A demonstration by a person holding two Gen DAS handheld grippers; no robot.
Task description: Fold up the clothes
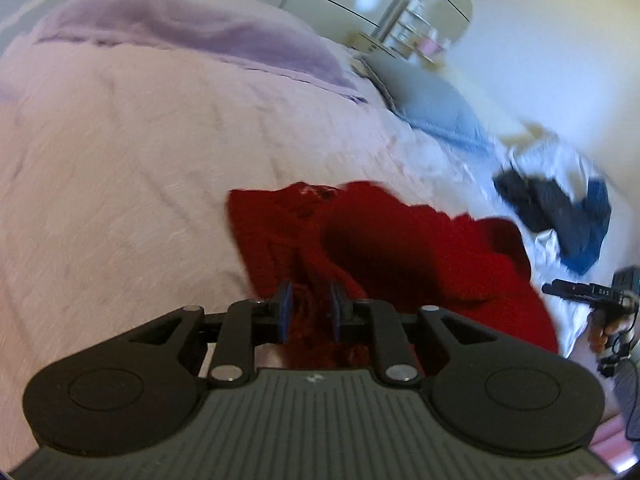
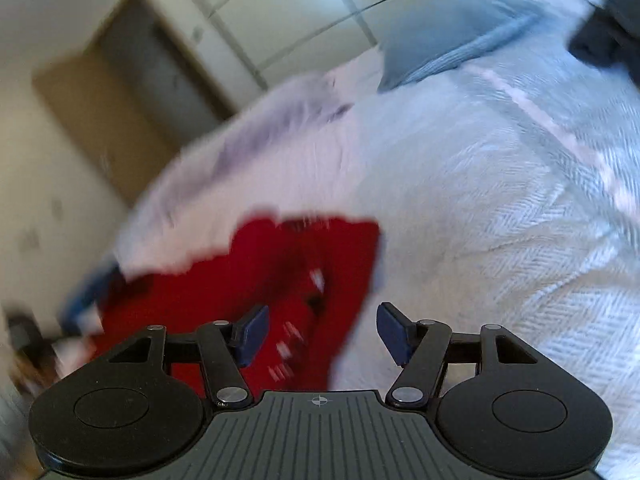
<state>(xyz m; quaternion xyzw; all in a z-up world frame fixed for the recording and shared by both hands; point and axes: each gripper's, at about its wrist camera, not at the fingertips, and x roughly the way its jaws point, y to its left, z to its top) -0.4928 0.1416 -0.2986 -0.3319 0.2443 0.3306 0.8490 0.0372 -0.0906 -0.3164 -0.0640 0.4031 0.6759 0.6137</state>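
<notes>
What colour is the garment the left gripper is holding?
Red garment, clearest in the left wrist view, pinched by the left gripper.

Pale pink bedspread (image 1: 120,140) covering a wide bed, lilac blanket (image 1: 180,28) and blue pillow (image 1: 432,96) at its far edge; white wardrobe doors (image 2: 280,12) behind; cream walls (image 1: 560,60).

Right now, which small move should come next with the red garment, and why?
Probably bring the right claw onto the red garment and close it on the near edge. The left claw already pinches the fabric, while the right one is open and holds nothing, so the garment hangs bunched from one grip.
</notes>
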